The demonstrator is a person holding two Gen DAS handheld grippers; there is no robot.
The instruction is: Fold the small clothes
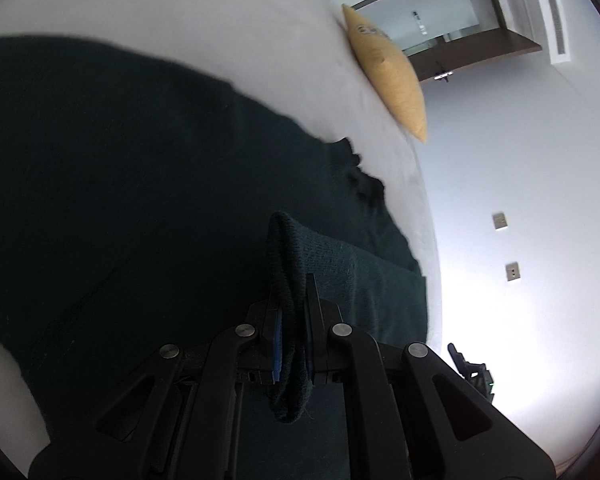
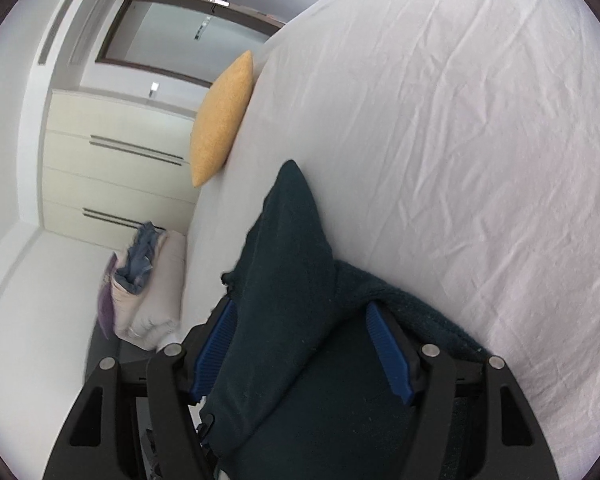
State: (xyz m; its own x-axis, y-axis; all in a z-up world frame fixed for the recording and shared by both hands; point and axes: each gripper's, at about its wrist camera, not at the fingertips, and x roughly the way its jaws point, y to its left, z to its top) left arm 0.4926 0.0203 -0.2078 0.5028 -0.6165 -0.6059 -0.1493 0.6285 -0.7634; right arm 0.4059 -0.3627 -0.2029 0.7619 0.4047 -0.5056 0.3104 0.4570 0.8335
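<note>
In the left wrist view, the left gripper (image 1: 294,320) is pinching a ribbed knit edge of the dark green sweater (image 1: 140,184) between its blue-padded fingers (image 1: 278,344), which are pressed close together on the fabric at the lower centre of the frame. The sweater is spreading across the left and centre of that frame, lying over the white bed (image 1: 180,12), with a loop of the cuff hanging down between the fingers. A yellow cushion (image 1: 388,72) is sitting at the bed's edge in the upper right.

In the right wrist view, the right gripper (image 2: 300,344) is holding its fingers (image 2: 388,352) spread apart, with a thick fold of the same sweater (image 2: 288,280) filling the gap between them; the blue pads are touching the cloth on both sides, though whether they are actually squeezing it cannot be told. The fold is rising to a point at the centre of the frame, against the wrinkled white sheet (image 2: 460,140).

At the lower left of that view, a pale bag or hamper (image 2: 148,304) is standing on the floor beside the bed, with blue clothing (image 2: 142,252) bunched in its open top. A white drawer unit (image 2: 112,160) is standing behind it.
</note>
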